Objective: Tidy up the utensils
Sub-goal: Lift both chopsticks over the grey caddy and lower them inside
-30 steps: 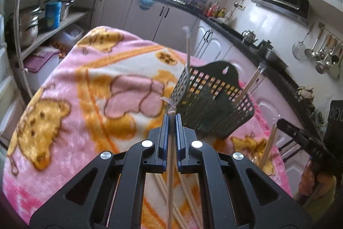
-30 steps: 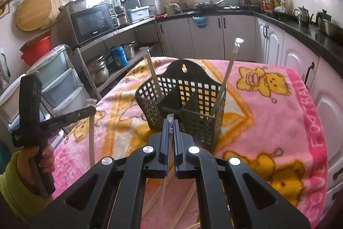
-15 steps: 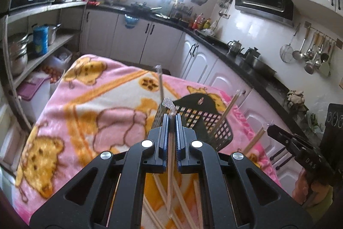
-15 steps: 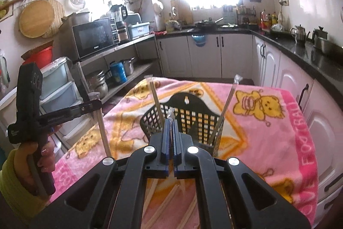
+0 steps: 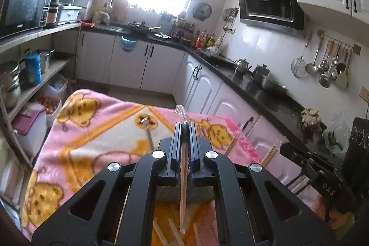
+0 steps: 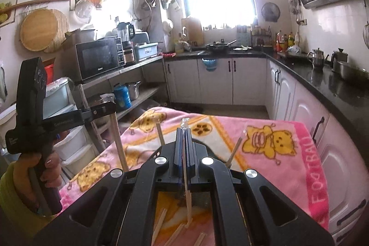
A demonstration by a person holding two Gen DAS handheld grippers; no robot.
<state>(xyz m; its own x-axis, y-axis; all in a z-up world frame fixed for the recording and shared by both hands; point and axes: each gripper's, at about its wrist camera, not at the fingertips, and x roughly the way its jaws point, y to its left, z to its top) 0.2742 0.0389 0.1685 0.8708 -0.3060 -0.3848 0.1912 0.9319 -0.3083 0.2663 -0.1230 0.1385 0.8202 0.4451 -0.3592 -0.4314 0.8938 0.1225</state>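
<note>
Each gripper was clamped on one wrapped chopstick. The left gripper (image 5: 183, 130) had its jaws pinched tight on a left-hand chopstick (image 5: 183, 188), the stick hanging down between the fingers with its clear wrapper end poking up at 12 o'clock. Same deal on the other side: the right gripper (image 6: 183, 134) was closed on a right-hand chopstick (image 6: 187, 195), dangling above the pink blanket (image 6: 272, 128).

The green basket (image 5: 184, 194) was mostly hidden under the left gripper's body, only a strip of it showing through the frame. A couple of chopsticks were already standing in it, I'd guess: one upright stick (image 5: 148, 135) at about 10 o'clock from the left jaws, and a leaning stick (image 6: 235, 149) at about 3 o'clock of the right jaws.

So partly done, by my reckoning. Loose chopsticks (image 6: 161, 220) lay on the blanket at 6 o'clock, below the right gripper, so there were more to collect, and the two held ones weren't in the basket yet.
</note>
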